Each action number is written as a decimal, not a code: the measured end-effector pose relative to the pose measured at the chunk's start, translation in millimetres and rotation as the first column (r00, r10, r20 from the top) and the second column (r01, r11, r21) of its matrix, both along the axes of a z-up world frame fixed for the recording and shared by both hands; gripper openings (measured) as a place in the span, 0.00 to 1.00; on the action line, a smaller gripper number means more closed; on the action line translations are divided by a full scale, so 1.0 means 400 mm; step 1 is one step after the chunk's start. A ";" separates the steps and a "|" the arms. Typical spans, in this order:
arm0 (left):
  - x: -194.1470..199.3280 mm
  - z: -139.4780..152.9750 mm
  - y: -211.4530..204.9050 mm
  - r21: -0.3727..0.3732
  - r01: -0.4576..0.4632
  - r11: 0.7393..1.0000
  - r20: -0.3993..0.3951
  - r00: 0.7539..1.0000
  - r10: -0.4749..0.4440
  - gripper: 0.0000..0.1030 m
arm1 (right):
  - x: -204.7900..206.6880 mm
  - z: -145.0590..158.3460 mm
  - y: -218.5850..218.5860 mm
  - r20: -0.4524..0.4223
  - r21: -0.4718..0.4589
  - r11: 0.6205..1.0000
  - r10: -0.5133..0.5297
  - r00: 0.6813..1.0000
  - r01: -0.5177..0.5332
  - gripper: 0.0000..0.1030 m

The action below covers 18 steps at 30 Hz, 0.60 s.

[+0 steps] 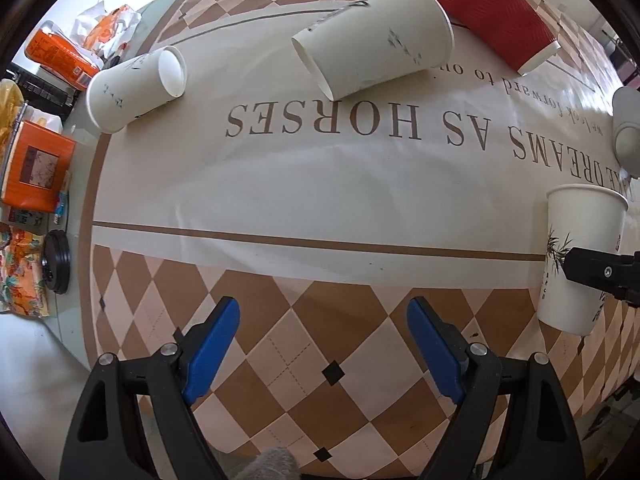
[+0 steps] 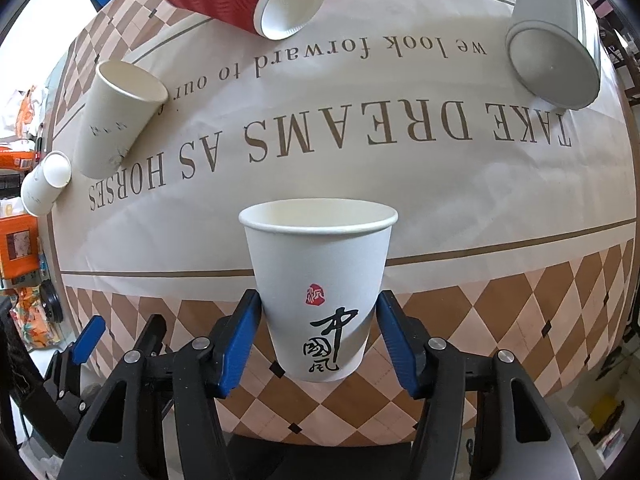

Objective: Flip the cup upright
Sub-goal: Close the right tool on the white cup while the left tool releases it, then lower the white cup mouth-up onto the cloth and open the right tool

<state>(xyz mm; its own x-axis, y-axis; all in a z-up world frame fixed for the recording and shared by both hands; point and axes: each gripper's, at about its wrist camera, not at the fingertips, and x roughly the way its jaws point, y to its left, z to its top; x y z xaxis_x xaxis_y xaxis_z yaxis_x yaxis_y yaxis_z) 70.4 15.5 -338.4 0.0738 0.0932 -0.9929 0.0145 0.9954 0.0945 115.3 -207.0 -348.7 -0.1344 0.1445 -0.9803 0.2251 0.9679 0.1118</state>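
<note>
The white cup (image 2: 318, 292) stands upright, mouth up, directly between the blue fingers (image 2: 236, 344) of my right gripper (image 2: 320, 340), which clamp its sides. My left gripper (image 1: 320, 344) is spread apart and holds nothing, with the cup far to its right.

In the right wrist view the right gripper (image 2: 318, 338) straddles the printed white cup (image 2: 320, 280), but whether its blue pads (image 2: 394, 344) touch the cup wall cannot be told, and the cup's base hides the desk (image 2: 500, 320) beneath it. In the left wrist view the grey cup (image 1: 628, 132) is cut off by the right edge, the red cup (image 1: 494, 12) loses its base at the top edge, and a black gripper finger covers part of the printed cup's side. The orange packages (image 1: 38, 168) at the left rim are too warped and small for their labels to be read.
</note>
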 end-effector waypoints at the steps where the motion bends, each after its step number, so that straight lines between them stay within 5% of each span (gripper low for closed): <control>1: 0.002 -0.003 0.002 -0.005 -0.001 1.000 -0.001 1.000 0.001 0.83 | -0.002 0.000 -0.001 0.005 0.001 1.000 -0.002 1.000 0.002 0.59; 5: 0.010 -0.020 0.013 -0.028 0.002 1.000 -0.013 1.000 -0.002 0.93 | -0.006 0.010 0.000 0.053 0.004 1.000 -0.018 0.998 0.018 0.59; 18: 0.044 -0.039 -0.040 -0.027 0.038 0.999 -0.004 0.999 -0.038 0.93 | -0.020 0.089 -0.040 0.286 -0.055 0.996 -0.050 0.957 0.068 0.59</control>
<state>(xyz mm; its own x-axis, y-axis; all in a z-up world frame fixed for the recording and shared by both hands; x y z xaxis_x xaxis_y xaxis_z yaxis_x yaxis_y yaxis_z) 88.1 -0.5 -353.8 0.0727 0.0635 -0.9953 0.0523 0.9964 0.0674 107.1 -223.0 -313.0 0.1575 0.0802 -0.9843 0.2500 0.9610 0.1183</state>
